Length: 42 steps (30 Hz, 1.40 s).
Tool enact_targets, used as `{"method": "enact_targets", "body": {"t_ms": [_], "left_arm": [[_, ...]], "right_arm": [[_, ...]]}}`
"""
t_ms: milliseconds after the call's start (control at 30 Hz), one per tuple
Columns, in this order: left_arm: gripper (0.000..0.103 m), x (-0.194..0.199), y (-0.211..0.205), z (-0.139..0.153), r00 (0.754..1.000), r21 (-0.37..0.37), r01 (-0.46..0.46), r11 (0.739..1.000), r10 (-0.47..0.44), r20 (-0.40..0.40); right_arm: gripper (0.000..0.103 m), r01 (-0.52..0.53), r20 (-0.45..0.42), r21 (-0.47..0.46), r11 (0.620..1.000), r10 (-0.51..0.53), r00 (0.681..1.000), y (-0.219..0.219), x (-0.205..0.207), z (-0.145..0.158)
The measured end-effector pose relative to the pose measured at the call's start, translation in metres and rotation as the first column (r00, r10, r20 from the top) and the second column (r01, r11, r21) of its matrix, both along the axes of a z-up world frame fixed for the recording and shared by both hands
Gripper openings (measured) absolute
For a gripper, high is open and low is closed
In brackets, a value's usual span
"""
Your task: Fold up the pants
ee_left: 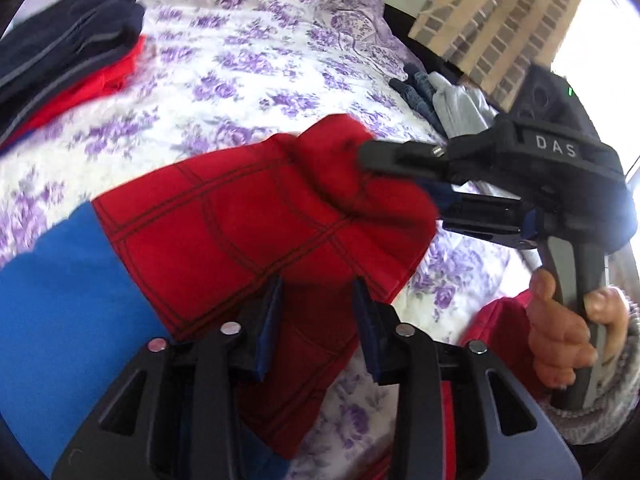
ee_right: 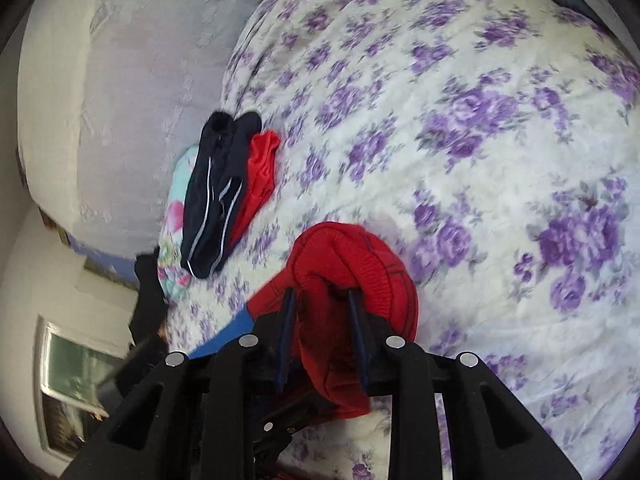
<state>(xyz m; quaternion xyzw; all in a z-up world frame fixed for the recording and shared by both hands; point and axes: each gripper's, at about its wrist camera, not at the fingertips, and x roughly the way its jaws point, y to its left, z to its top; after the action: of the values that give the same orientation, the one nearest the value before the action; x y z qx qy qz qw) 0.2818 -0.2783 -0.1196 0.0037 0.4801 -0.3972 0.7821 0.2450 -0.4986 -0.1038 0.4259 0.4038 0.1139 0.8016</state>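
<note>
Left tongs [ee_left: 318, 300] grip red pants [ee_left: 240, 232] stretched crosswise.

Open floral bedspread [ee_right: 460, 128] runs wide and bare beyond the bunched red pants [ee_right: 352, 264]; passage narrows toward the folded dark and red stack [ee_right: 224, 200] at one edge and the jeans-and-grey clothes heap [ee_left: 444, 96] at the other

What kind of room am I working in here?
Most likely a bedroom: the pants lie on a floral bedspread, with a stack of folded clothes nearby.
</note>
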Motion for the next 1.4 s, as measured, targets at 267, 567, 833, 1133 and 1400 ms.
{"method": "enact_targets", "body": {"t_ms": [267, 567, 833, 1133, 1400], "left_arm": [[0.028, -0.002, 0.003, -0.002, 1.000, -0.011, -0.007, 1.000, 0.007, 0.005], [0.028, -0.001, 0.001, -0.002, 1.000, -0.010, -0.006, 1.000, 0.006, 0.012], [0.028, -0.002, 0.001, -0.002, 1.000, -0.010, -0.006, 1.000, 0.006, 0.012], [0.027, -0.001, 0.003, -0.002, 1.000, -0.024, -0.003, 1.000, 0.003, 0.003], [0.027, 0.001, 0.004, -0.003, 1.000, -0.030, -0.003, 1.000, 0.003, -0.003]], "right_arm": [[0.033, 0.104, 0.069, 0.150, 0.983, -0.115, 0.991, -0.035, -0.011, 0.001], [0.037, -0.026, -0.022, -0.316, 0.949, 0.020, 1.000, -0.007, -0.008, 0.012], [0.035, -0.136, 0.002, -0.785, 0.605, 0.222, 0.975, 0.085, 0.000, 0.027], [0.020, -0.185, -0.065, -0.887, 0.423, 0.283, 0.957, 0.109, 0.009, 0.021], [0.000, 0.016, -0.017, -0.725, 0.689, -0.042, 0.999, -0.012, 0.005, 0.041]]}}
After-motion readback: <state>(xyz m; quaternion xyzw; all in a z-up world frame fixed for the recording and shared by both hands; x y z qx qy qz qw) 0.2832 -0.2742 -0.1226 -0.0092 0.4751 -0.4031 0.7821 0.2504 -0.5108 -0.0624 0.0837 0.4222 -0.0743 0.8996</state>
